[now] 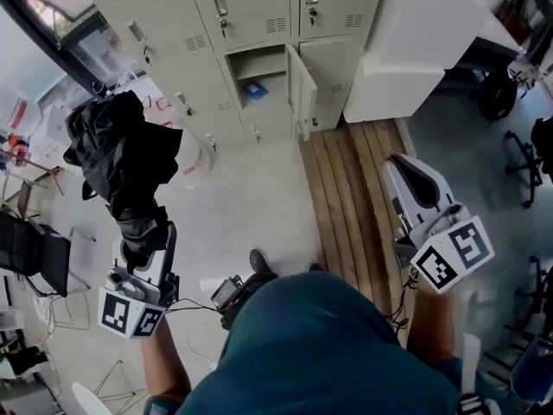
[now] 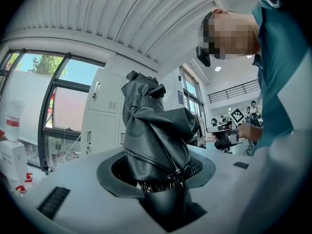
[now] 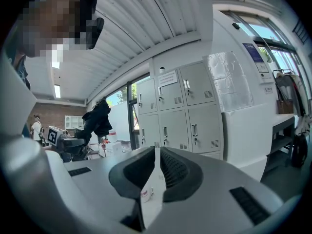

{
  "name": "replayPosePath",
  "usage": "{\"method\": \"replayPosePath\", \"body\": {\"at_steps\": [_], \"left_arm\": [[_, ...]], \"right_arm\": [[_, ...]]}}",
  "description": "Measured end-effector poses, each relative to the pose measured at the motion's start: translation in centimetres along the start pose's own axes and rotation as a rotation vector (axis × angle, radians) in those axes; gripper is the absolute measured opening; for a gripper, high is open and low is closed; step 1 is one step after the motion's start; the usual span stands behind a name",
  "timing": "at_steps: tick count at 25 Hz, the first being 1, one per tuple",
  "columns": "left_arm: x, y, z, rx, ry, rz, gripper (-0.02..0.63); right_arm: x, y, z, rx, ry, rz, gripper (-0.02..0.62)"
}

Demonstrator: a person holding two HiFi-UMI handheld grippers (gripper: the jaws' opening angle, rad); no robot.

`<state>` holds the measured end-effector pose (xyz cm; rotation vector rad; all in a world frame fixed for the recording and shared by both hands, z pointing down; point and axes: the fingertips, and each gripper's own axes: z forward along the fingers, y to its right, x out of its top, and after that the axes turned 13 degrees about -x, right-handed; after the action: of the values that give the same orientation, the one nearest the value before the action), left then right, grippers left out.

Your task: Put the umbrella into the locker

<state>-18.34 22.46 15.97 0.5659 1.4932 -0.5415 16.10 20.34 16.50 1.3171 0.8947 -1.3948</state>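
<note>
The umbrella (image 1: 121, 158), black and folded with its cloth loosely crumpled, is held at the left of the head view, well apart from the locker bank (image 1: 216, 24). It is gripped at its lower part by the left gripper (image 2: 157, 182). In the left gripper view the jaws are seen closed on it, and the cloth rises upright from between them. The right gripper (image 3: 157, 172) is carried empty. Only a narrow slit is left between its pads, and nothing is seen inside it.

The locker bank is pale grey. One compartment (image 1: 262, 89) in the lower row stands open, with its door (image 1: 302, 93) swung out at the right side. A small blue thing (image 1: 255, 91) lies inside, perhaps something flat, but it is too small to be told.

A light grey floor (image 1: 251, 188) is seen in front of the lockers. Beside it a strip of wooden slats (image 1: 354, 188) runs to a large white cabinet (image 1: 423, 33), and the right gripper is held above these slats. A black chair (image 1: 30, 253) stands at the far left. In the gripper views a ribbed white ceiling (image 2: 122, 13) and tall windows (image 2: 63, 96) with dark frames are shown.
</note>
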Motion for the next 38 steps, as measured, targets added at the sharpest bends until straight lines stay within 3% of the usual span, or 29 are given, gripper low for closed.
{"method": "replayPosePath", "body": {"at_steps": [22, 31, 38], "left_arm": [[-1.2, -12.5, 1.8, -0.172, 0.009, -0.052, 0.232], [-2.8, -15.9, 2.0, -0.263, -0.002, -0.024, 0.232], [-4.2, -18.5, 2.1, -0.227, -0.012, -0.011, 0.232]], "right_arm": [[0.5, -5.8, 6.3, -0.175, -0.020, 0.006, 0.048], [-0.6, -9.4, 8.3, -0.234, -0.021, 0.012, 0.048], [-1.2, -10.1, 12.1, -0.200, -0.060, -0.014, 0.048]]}}
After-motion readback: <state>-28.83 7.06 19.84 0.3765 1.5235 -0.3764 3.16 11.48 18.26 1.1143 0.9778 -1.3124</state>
